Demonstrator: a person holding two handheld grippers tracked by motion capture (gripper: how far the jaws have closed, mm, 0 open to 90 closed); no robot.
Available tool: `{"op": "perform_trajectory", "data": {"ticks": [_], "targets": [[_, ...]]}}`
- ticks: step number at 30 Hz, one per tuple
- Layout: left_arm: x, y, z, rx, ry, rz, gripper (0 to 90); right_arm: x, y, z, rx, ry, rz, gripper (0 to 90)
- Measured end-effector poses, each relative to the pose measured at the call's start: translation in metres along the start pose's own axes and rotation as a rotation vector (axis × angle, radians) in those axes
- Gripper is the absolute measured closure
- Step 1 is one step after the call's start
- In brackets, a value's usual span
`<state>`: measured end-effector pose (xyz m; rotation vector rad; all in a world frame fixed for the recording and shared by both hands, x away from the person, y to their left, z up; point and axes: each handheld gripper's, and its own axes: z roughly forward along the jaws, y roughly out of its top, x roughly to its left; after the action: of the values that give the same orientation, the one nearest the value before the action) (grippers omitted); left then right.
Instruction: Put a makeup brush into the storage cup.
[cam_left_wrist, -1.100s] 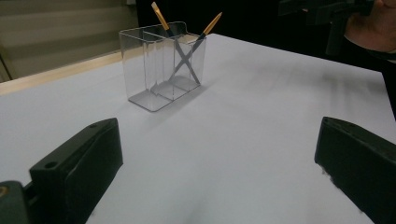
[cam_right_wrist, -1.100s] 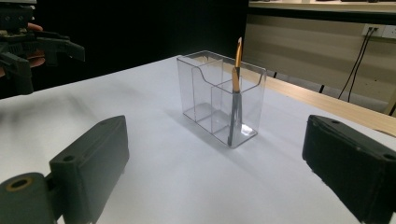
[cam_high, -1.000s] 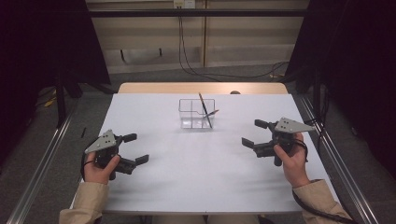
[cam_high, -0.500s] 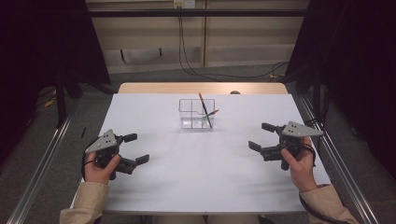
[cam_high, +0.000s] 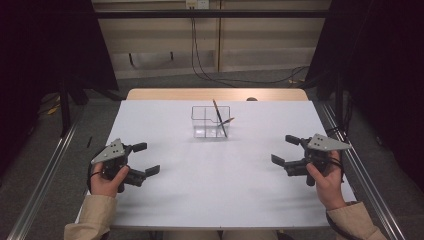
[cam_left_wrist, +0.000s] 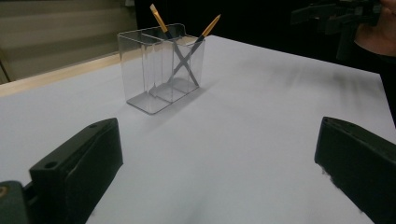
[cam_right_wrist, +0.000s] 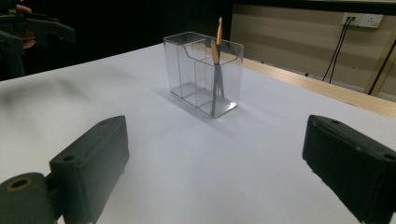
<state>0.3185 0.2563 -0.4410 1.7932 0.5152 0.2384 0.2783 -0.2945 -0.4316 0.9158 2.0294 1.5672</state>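
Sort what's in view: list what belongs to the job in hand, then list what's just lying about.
Job in hand:
- clear holder
- two brushes standing crossed in it
- left claw, open
- right claw, open

Just lying about:
- cables on the floor beyond the table
- wall socket

The high view looks down from the near side; both low gripper views face the clear holder (cam_high: 210, 121), seemingly from opposite corners.

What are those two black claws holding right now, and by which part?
Nothing. The left gripper and the right gripper both stand open over the white table, well apart from the clear holder with its two brushes.
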Motion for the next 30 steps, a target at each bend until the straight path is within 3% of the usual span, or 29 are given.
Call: {"op": "perform_trajectory", "data": {"ticks": [30], "targets": [[0.000, 0.001, 0.000, 0.000, 0.007, 0.005, 0.9, 0.003, -0.011, -0.020, 0.021, -0.008, -0.018, 7.1]]}}
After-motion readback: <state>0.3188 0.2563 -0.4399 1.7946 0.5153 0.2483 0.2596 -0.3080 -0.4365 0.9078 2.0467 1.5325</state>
